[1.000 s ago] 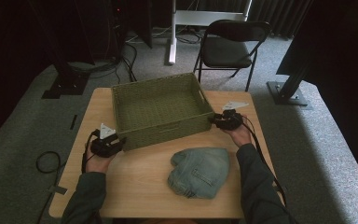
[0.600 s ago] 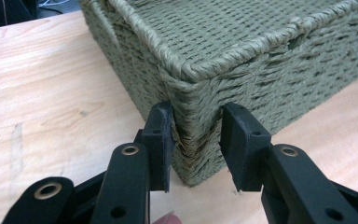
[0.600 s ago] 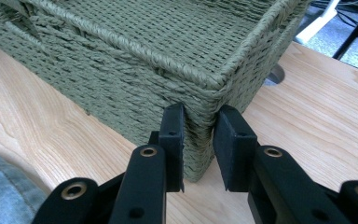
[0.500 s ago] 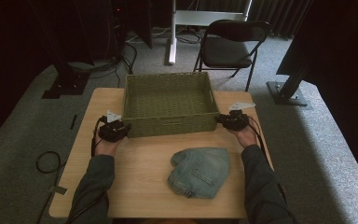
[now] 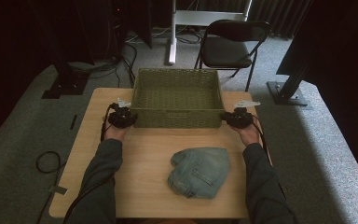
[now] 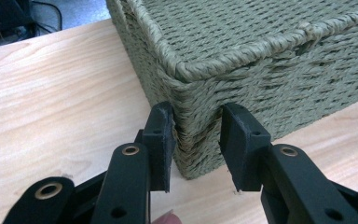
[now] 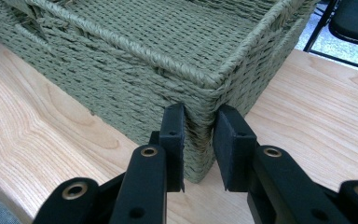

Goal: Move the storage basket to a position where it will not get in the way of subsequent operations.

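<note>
Basket (image 5: 176, 98): green woven, rectangular, sitting square on the far half of the desk (image 5: 144, 158), its long side facing me. Nothing visible inside it from the high view.

Left hand-held gripper (image 5: 122, 118): at the basket's near left corner. In the left gripper view (image 6: 196, 135) my two black jaws straddle that corner low down, one on each wall. The left jaw presses the weave; the right jaw sits just beside it, and I cannot tell if it touches. Jaws partly closed, only as wide as the corner itself. My left hand (image 5: 115, 132) is behind it, resting low over the desk.

Right hand-held gripper (image 5: 237, 118): at the basket's near right corner. In the right gripper view (image 7: 198, 135) the jaws straddle the corner the same way, both close against the woven walls, gap narrow, pinching the corner. My right hand (image 5: 249, 135) is behind it.

The basket's base appears flat on the desk in both gripper views.

Jeans (image 5: 200, 171): a folded blue denim bundle on the near half of the desk, right of centre, well apart from the basket and both hand-held grippers.

Chair (image 5: 230, 46): black folding one, on the carpet beyond the desk.
</note>
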Demonstrator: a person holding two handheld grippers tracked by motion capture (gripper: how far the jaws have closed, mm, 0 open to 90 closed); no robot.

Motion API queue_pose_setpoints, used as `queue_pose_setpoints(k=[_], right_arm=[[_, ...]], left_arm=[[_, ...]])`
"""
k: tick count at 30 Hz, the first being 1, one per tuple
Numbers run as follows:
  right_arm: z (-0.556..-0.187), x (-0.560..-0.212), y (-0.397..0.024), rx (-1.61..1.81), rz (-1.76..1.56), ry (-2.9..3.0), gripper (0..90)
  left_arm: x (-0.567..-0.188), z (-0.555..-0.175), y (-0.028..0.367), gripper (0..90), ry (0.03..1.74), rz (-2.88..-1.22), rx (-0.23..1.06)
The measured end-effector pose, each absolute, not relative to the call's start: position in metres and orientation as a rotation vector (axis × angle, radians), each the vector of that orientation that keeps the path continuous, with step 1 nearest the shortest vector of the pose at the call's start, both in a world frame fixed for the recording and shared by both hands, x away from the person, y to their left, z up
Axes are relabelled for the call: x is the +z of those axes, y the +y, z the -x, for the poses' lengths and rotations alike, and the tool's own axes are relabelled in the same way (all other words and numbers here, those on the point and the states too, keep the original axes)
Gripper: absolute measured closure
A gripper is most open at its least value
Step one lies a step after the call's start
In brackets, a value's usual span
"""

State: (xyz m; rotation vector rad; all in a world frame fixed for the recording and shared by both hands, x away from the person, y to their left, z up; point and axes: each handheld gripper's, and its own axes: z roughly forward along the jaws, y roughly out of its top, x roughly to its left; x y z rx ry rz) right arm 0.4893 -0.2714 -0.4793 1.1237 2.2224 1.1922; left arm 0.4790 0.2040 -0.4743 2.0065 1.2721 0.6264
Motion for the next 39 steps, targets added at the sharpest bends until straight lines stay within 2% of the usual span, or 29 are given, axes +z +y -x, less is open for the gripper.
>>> queue_pose_setpoints(k=[10,12,15,26,32,39], right_arm=[[-0.494,-0.479,-0.275,1.176,-1.162,2.198,73.2],[-0.493,-0.478,-0.274,1.160,-1.159,2.202,71.3],[-0.492,-0.478,-0.276,1.134,-1.182,2.225,63.4],[-0.465,-0.473,-0.280,1.032,-1.151,2.271,58.4],[-0.440,-0.475,-0.280,1.036,-1.154,2.278,60.3],[-0.412,-0.474,-0.278,1.060,-1.114,2.277,57.7]], left_arm=[[-0.472,-0.491,0.198,63.3,1.285,-2.028,0.621],[-0.472,-0.489,0.200,59.1,1.287,-2.015,0.596],[-0.473,-0.485,0.203,57.3,1.295,-2.000,0.591],[-0.475,-0.454,0.204,54.5,1.239,-1.984,0.564],[-0.471,-0.421,0.195,52.8,1.137,-1.983,0.526],[-0.468,-0.395,0.179,52.2,1.050,-2.025,0.511]])
